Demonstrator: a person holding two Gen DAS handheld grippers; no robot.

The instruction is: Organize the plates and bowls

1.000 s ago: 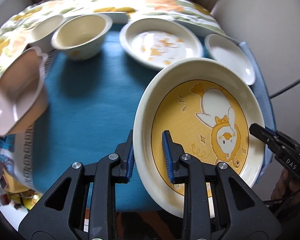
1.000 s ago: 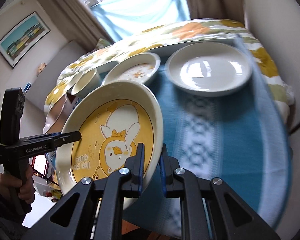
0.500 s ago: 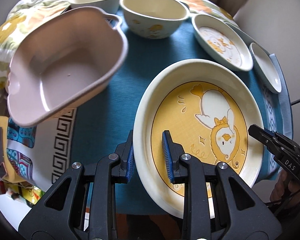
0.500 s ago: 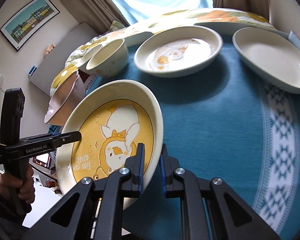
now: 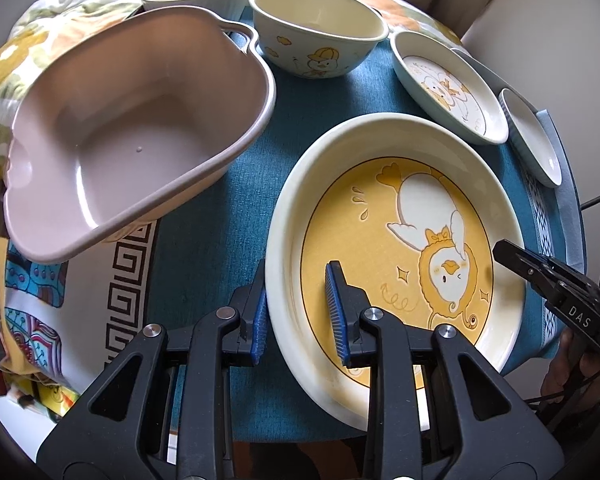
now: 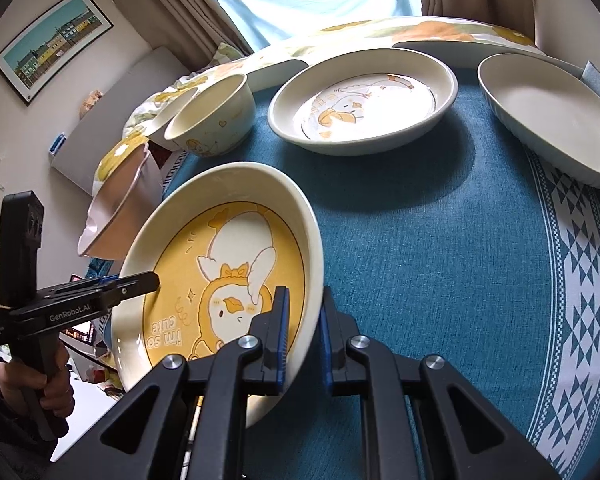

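The yellow duck plate is carried between both grippers above the teal tablecloth, tilted so that its face is turned toward the left side. Its near rim is straddled by the left gripper, whose jaws are opening; a sliver of space is seen at the inner pad, so the grip there is judged to be loosening. The opposite rim is clamped firmly by the right gripper, pads pressed on both faces. The pink basin is seen just to the left of the plate and slightly beyond it, mouth tipped toward the plate, nearer the left hand. The duck-print plate and the plain white plate are laid farther off on the right side, the two bowls beyond. The coming move is judged to turn on that leftward offset to the basin
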